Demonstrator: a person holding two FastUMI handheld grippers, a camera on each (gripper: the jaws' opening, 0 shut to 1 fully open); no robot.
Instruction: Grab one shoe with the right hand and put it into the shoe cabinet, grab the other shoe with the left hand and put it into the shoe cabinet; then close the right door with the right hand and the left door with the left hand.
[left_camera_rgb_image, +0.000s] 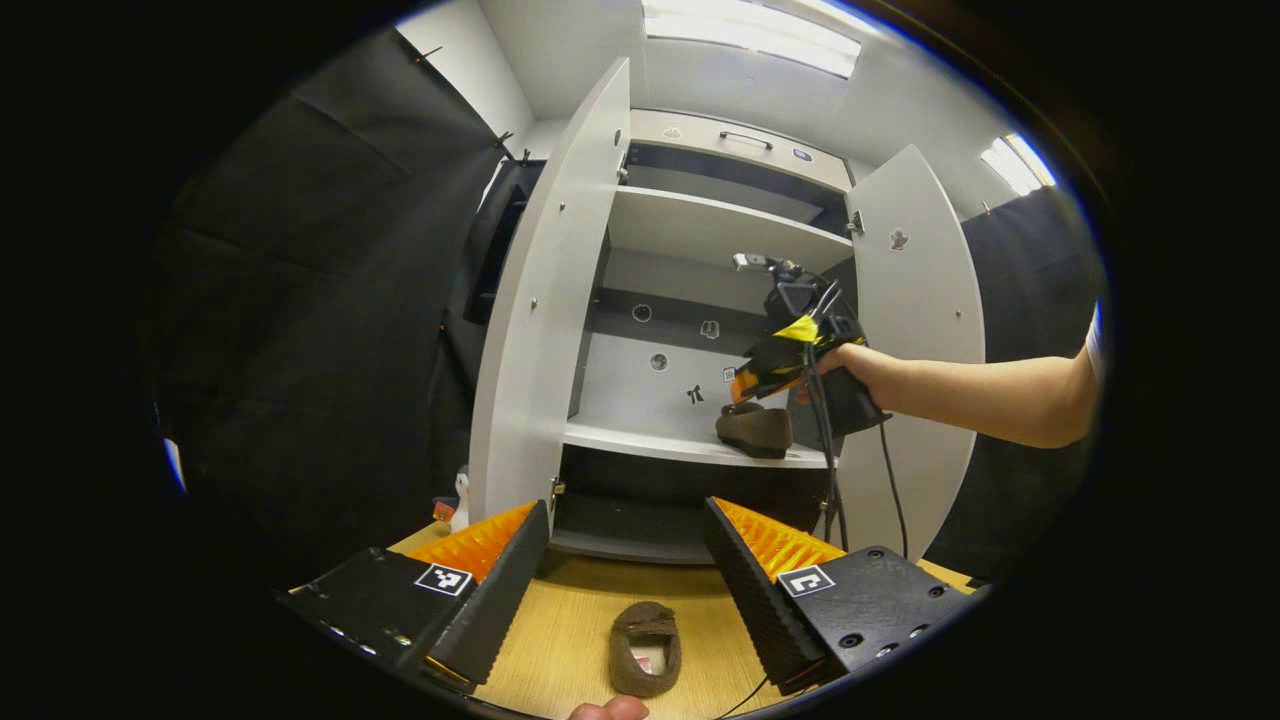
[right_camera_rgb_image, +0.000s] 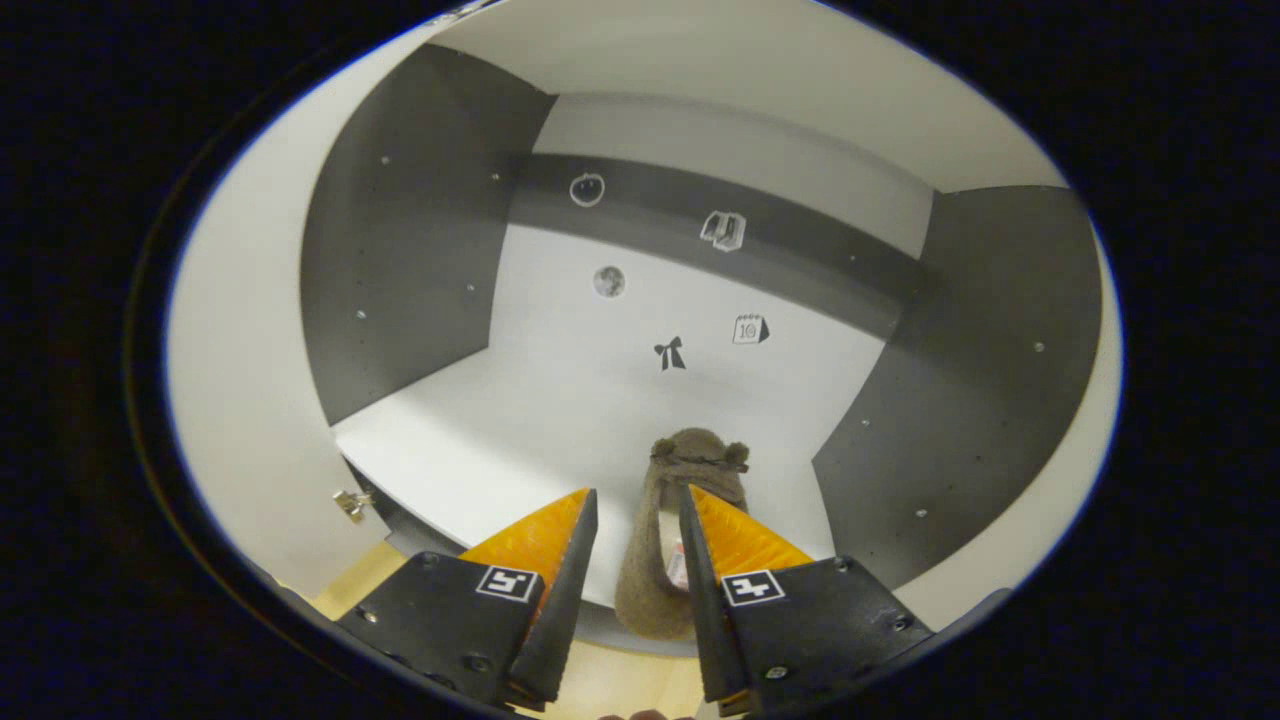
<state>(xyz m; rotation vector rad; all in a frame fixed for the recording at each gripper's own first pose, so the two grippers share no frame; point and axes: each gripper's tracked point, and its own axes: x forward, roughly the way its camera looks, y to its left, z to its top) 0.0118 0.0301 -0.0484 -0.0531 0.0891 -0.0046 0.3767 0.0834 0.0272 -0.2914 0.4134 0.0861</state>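
The white shoe cabinet (left_camera_rgb_image: 690, 225) stands with its left door (left_camera_rgb_image: 545, 330) and right door (left_camera_rgb_image: 915, 300) swung wide. One brown shoe (left_camera_rgb_image: 755, 428) lies on the middle shelf (left_camera_rgb_image: 640, 440). A hand holds my right gripper (left_camera_rgb_image: 748, 388) just above it. In the right gripper view that shoe (right_camera_rgb_image: 695, 465) rests on the shelf (right_camera_rgb_image: 520, 430) between the parted fingers of the right gripper (right_camera_rgb_image: 635, 495), with a gap showing on its left side. The other brown shoe (left_camera_rgb_image: 645, 645) lies on the wooden table (left_camera_rgb_image: 560, 640), below my open left gripper (left_camera_rgb_image: 626, 505).
A bare forearm (left_camera_rgb_image: 980, 390) reaches in from the right toward the shelf, with cables (left_camera_rgb_image: 830, 480) hanging from the right gripper. A small toy figure (left_camera_rgb_image: 458, 498) stands at the foot of the left door. An upper shelf (left_camera_rgb_image: 720, 225) sits above the middle one.
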